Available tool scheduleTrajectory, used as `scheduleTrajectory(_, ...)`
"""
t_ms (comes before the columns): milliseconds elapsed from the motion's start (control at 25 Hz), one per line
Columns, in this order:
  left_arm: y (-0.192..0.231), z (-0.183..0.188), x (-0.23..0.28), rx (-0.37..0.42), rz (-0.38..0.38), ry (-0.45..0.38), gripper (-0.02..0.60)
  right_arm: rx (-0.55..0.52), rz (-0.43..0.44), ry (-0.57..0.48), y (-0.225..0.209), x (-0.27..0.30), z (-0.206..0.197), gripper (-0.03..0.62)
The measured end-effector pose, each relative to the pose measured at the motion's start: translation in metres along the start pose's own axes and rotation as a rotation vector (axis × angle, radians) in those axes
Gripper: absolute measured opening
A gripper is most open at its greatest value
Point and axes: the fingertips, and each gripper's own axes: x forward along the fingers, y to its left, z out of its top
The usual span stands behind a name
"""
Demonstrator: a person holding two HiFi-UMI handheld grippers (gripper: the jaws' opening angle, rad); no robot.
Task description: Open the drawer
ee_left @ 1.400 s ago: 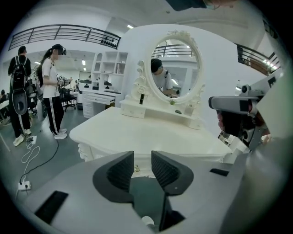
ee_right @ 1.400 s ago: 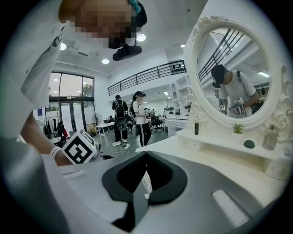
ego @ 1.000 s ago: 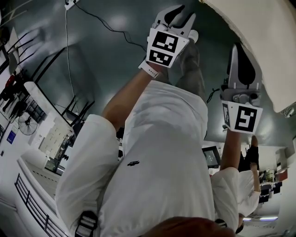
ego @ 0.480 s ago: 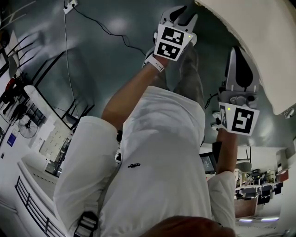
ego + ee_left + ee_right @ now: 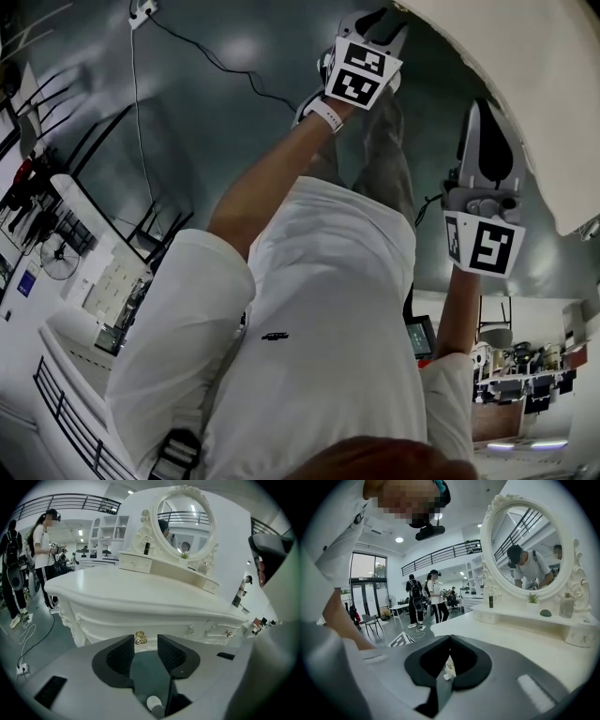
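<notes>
A white dressing table (image 5: 140, 590) fills the left gripper view. Its drawer front (image 5: 108, 625) carries a small gold handle (image 5: 140, 638). My left gripper (image 5: 145, 641) points at that handle, which shows just beyond the fingertips, in line with the gap. Its jaws have just been opening and stand apart, with nothing between the pads (image 5: 123, 656). In the head view the left gripper (image 5: 380, 19) reaches under the table's curved edge (image 5: 525, 103). My right gripper (image 5: 480, 105) hangs beside that edge. In its own view the right gripper (image 5: 449, 640) has its tips meeting and holds nothing.
An oval mirror (image 5: 185, 520) and small top drawers (image 5: 135, 562) stand on the table. More knobs (image 5: 228, 633) sit to the right on the front. A person (image 5: 44, 550) stands at the left and a cable (image 5: 28, 639) lies on the floor.
In the head view my left gripper has moved up and right, closer to the table's edge. The right gripper has stayed almost where it was.
</notes>
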Motion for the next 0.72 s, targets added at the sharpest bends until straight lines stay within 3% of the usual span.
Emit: scheduleTrajectory(720,0.010,-0.008,0.050,0.011,0.005,0.050,0.149,0.028,-0.035,0.031,-0.016,0.001,-0.015,0.011)
